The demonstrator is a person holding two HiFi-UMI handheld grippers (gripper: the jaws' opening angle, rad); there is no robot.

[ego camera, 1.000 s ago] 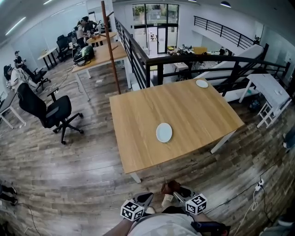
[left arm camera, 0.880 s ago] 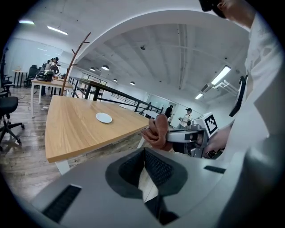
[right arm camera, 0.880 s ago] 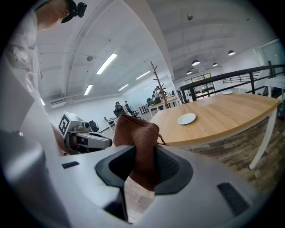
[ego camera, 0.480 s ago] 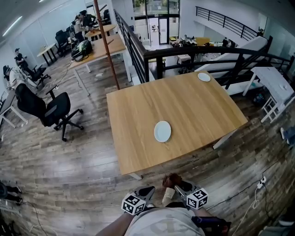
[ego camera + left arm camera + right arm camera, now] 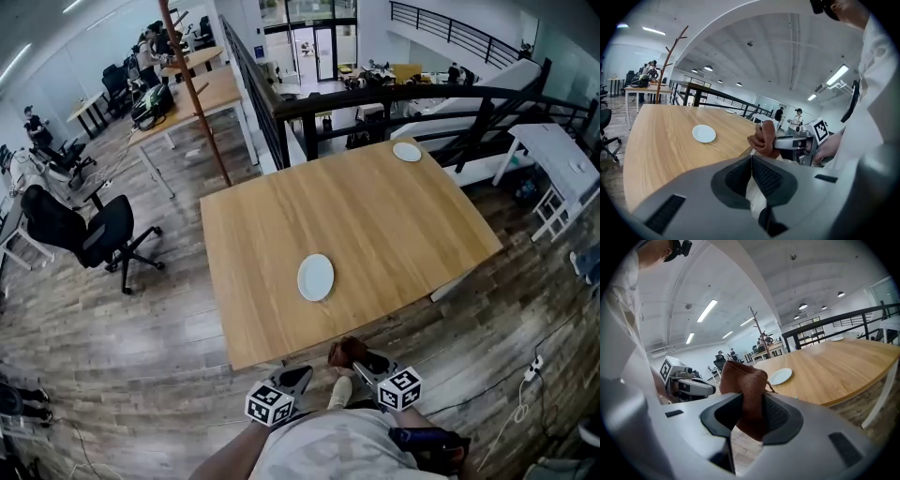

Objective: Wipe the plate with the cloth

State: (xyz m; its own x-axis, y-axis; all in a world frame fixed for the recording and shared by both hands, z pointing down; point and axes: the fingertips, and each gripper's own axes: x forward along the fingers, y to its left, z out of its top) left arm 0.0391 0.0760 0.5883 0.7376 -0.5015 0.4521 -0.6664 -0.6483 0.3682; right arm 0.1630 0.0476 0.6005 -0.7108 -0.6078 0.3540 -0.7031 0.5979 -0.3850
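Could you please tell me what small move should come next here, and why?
Probably bring the right gripper forward over the table to the near plate: its jaws clamp the brown cloth, but it hangs short of the table's edge, and the plate lies bare, apart from both grippers.

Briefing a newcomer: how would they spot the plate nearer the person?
Start at the large wooden table. The white plate lies on its near half, close to the front edge. The other plate sits at the far corner by the black railing.
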